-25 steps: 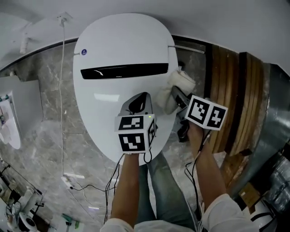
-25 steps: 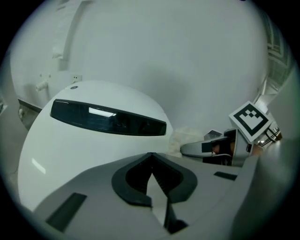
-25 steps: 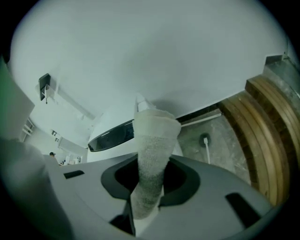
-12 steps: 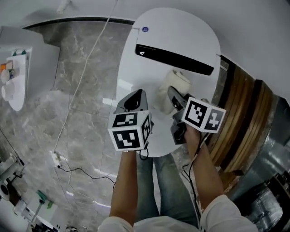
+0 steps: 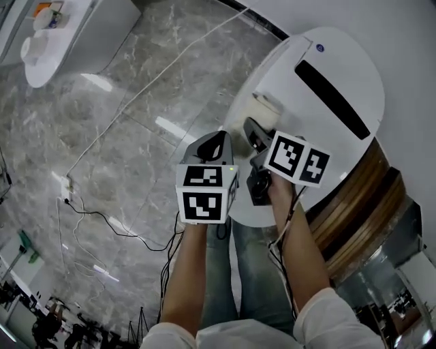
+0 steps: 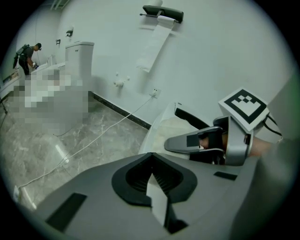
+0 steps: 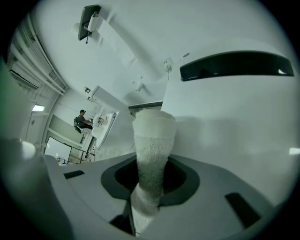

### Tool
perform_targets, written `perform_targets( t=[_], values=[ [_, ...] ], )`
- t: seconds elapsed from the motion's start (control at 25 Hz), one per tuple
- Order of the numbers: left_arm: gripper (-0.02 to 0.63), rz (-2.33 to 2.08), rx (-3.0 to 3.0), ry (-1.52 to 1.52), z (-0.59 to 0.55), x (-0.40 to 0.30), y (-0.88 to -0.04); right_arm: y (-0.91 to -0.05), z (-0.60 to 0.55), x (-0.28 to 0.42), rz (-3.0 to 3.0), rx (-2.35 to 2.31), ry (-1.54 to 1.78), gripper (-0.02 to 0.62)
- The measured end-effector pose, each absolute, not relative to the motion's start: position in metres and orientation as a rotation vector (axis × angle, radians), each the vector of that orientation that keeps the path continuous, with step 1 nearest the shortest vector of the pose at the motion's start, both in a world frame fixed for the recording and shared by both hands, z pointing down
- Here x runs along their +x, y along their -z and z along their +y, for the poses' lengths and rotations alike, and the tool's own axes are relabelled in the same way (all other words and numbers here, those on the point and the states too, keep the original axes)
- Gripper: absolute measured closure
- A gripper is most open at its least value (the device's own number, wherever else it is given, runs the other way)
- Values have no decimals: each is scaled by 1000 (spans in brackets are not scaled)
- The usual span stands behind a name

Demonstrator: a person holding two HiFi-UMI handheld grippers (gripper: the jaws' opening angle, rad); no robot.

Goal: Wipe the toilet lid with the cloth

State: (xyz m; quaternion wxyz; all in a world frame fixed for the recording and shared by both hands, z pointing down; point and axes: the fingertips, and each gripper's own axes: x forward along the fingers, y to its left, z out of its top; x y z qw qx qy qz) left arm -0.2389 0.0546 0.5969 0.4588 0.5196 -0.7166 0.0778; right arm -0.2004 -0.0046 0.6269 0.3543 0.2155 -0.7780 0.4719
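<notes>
The white toilet lid (image 5: 327, 129) with a black strip fills the upper right of the head view. A rolled white cloth (image 5: 263, 109) lies on the lid's left edge, and my right gripper (image 5: 255, 133) is shut on it. In the right gripper view the cloth (image 7: 152, 145) stands up from between the jaws against the lid (image 7: 234, 126). My left gripper (image 5: 215, 140) is shut on nothing, left of the lid's rim and above the floor. The left gripper view shows its closed jaws (image 6: 152, 176) with the right gripper (image 6: 206, 143) beside them.
A white cable (image 5: 136, 102) runs over the grey marble floor to a power strip (image 5: 66, 187). A wooden panel (image 5: 361, 204) lies right of the toilet. A paper holder (image 6: 161, 11) hangs on the wall, and another toilet (image 6: 79, 51) and a person (image 6: 26, 54) are far off.
The right gripper has dragged the cloth across the lid from its right side to its left edge. The left gripper went the same way, off the lid. The head view swung left.
</notes>
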Motion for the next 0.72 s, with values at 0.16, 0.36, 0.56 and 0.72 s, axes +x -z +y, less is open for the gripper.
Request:
perform_targets(
  t=[0.16, 0.36, 0.56, 0.72],
  values=[
    [594, -1727, 1319, -201, 52, -224, -601, -635, -5, -185, -1996, 593, -1228, 508],
    [594, -1649, 1407, -249, 24, -177, -602, -636, -21, -124, -1980, 677, -1303, 508],
    [594, -1515, 1559, -342, -9, -108, -599, -633, -41, -39, -1955, 840, -1359, 508],
    [594, -1395, 1660, -409, -29, -38, -600, -635, -54, 38, -1909, 978, -1401, 508]
  ],
)
